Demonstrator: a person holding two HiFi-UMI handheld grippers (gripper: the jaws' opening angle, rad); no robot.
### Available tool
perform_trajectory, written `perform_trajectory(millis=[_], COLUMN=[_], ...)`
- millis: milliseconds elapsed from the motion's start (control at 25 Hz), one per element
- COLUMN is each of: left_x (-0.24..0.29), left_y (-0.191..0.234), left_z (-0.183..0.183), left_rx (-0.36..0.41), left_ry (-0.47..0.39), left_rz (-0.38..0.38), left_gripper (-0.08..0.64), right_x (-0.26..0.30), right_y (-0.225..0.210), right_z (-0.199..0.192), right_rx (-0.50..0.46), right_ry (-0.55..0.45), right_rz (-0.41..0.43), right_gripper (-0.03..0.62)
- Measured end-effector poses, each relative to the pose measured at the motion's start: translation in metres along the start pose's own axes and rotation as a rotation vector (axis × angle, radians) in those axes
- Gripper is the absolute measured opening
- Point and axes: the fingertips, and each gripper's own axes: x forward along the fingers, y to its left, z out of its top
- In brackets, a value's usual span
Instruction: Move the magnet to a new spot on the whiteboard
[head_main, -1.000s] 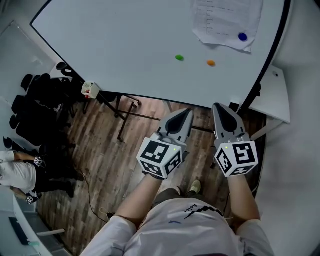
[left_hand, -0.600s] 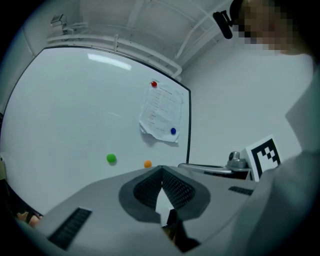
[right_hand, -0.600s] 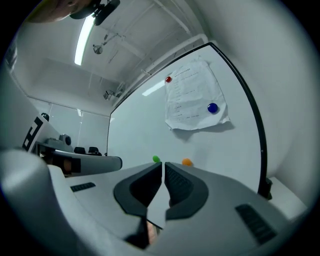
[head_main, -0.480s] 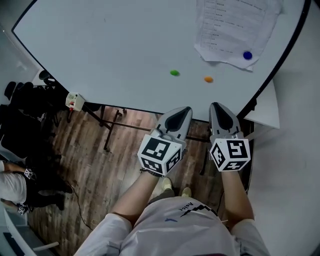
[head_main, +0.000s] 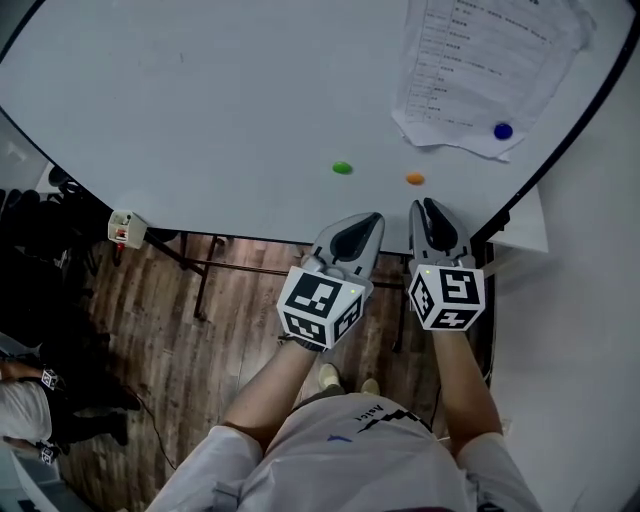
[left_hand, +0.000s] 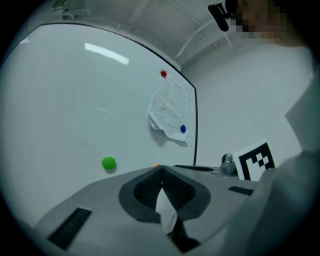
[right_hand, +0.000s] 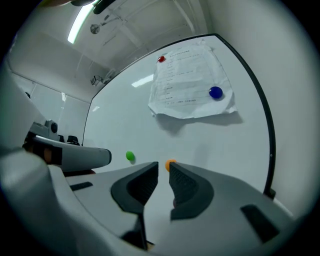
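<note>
While nearing the whiteboard (head_main: 200, 100), has just been opening right hand-held gripper (right_hand: 163, 166) a little, empty, aimed at the orange magnet (head_main: 415, 179); holds left hand-held gripper (left_hand: 161, 169) shut, empty.

No word or number can be read anywhere. At the upper right of the head view, a paper sheet (head_main: 490, 70) on the whiteboard (head_main: 200, 100) carries rows of printed lines, too small to make out. At the bottom centre, the person's shirt (head_main: 330, 470) bears a short dark print, blurred beyond reading. The left gripper (head_main: 373, 216) and right gripper (head_main: 424, 204) carry black-and-white square markers (head_main: 320, 303), patterns without letters.
</note>
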Motion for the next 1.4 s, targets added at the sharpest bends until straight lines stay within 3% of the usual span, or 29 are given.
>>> perform_trajectory(millis=[640,1400], left_x=[0.009,0.0], left_y=[0.028,0.035], left_z=[-0.005,-0.014], left_rx=[-0.019,-0.044], left_ry=[0.013,0.024], left_rz=[-0.03,-0.039], left_gripper=[0.009,0.009], right_x=[0.043,0.053], right_y=[-0.013,-0.019], right_z=[-0.01,-0.01], right_rx=[-0.045,-0.136], right_ry=[0.022,0.013], right_rz=[-0.119,-0.261], right_gripper=[0.135,0.132])
